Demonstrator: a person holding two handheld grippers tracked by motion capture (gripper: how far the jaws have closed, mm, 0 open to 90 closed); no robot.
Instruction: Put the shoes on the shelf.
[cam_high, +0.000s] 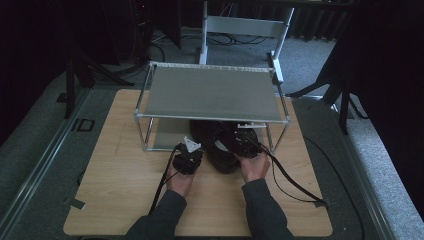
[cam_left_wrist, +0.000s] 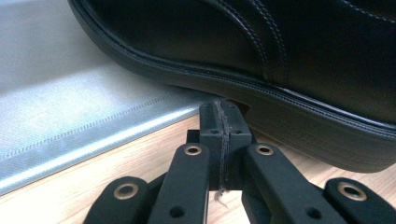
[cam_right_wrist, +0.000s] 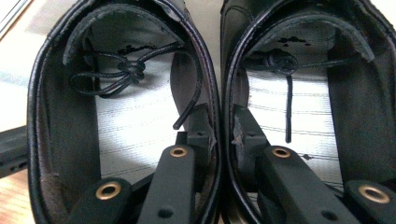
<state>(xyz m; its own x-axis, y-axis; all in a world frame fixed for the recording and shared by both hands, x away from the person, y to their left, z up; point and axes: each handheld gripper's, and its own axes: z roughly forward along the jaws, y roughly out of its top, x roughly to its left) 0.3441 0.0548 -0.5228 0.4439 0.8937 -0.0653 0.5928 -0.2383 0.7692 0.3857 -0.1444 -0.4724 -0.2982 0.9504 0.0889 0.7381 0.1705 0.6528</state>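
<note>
The shoes (cam_high: 222, 145) sit side by side on the table (cam_high: 120, 190), their toes under the rack (cam_high: 210, 92), heels toward the person. The right gripper (cam_right_wrist: 223, 128) has one jaw inside each shoe and clamps the two touching inner walls together. The left gripper (cam_left_wrist: 224, 122) is closed with nothing between its jaws; its tips lie just under the sole edge of the left shoe (cam_left_wrist: 280, 51), beside the rack's shelf (cam_left_wrist: 70, 107). In the dim high view it seems to sit just left of the pair, near the right hand (cam_high: 255, 167)
</note>
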